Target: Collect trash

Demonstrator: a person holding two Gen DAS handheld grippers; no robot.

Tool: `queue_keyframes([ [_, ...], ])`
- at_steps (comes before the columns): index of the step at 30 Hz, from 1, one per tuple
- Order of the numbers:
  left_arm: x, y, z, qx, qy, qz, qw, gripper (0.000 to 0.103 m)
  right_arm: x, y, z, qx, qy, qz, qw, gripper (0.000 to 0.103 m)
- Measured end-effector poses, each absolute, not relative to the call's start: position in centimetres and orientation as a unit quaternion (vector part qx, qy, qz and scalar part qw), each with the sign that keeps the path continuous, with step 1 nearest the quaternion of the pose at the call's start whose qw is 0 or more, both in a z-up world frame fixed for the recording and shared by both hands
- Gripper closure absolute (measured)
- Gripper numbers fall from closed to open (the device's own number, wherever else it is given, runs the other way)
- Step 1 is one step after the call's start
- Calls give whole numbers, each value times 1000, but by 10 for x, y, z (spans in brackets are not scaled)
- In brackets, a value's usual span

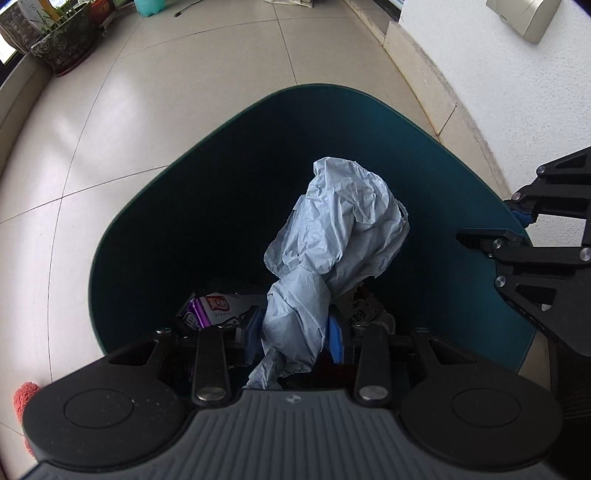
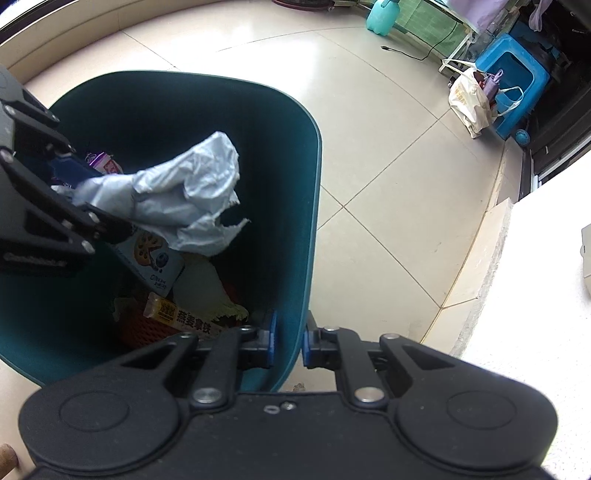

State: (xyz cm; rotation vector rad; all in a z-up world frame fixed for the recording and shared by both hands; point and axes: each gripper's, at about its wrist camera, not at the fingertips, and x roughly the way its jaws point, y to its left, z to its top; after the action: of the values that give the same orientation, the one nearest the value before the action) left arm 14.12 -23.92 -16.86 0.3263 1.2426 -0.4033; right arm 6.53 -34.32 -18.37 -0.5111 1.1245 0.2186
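trash: we see a crumpled pale blue-grey paper wad, pinched at its lower end, the bulk sticking up past the fingertips, held over the open mouth of the bin
bin: dark teal plastic waste bin, rounded corners, standing on the tiled floor
left claw: left claw partly closed, blue pads pressing the wad from both sides; we read it as gripping the paper, pointing steeply down into the bin
right claw: right claw nearly closed, its two blue pads clamped on the bin's wall at the rim, one pad inside and one outside
bin contents: purple-and-white snack wrapper; box printed with cookies; yellow-and-white bar wrapper with printed characters; pale leafy scrap; red netted piece at the bottom
wad vs contents: the wad is above the other rubbish, we cannot tell if it touches any
left claw in right view: enters from the left edge, over the bin's near-left side
floor surroundings: potted plant by the window edge; teal bottle; blue plastic stool with a cream bag just beside it; black cable
wall: white wall right of the bin, with a metal box mounted on it
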Motion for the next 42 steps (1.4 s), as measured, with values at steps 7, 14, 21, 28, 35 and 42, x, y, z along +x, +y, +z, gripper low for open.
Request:
queue_keyframes([
  [7, 150, -257, -194, 176, 598, -193, 758, 67, 64, -344, -184, -234, 525, 109, 811, 90],
  [14, 162, -274, -224, 194, 642, -184, 718, 66, 66, -351, -184, -226, 528, 114, 811, 89],
  [21, 162, -280, -234, 196, 645, -181, 716, 64, 70, -355, -182, -216, 529, 117, 812, 88],
  [28, 158, -274, -217, 171, 631, -187, 733, 38, 70, -364, -174, -188, 527, 116, 820, 86],
  [35, 134, -250, -177, 152, 590, -184, 771, 38, 55, -370, -138, -168, 502, 114, 841, 74],
  [42, 100, -219, -108, 116, 524, -190, 822, 38, 12, -351, -89, -182, 450, 112, 867, 47],
])
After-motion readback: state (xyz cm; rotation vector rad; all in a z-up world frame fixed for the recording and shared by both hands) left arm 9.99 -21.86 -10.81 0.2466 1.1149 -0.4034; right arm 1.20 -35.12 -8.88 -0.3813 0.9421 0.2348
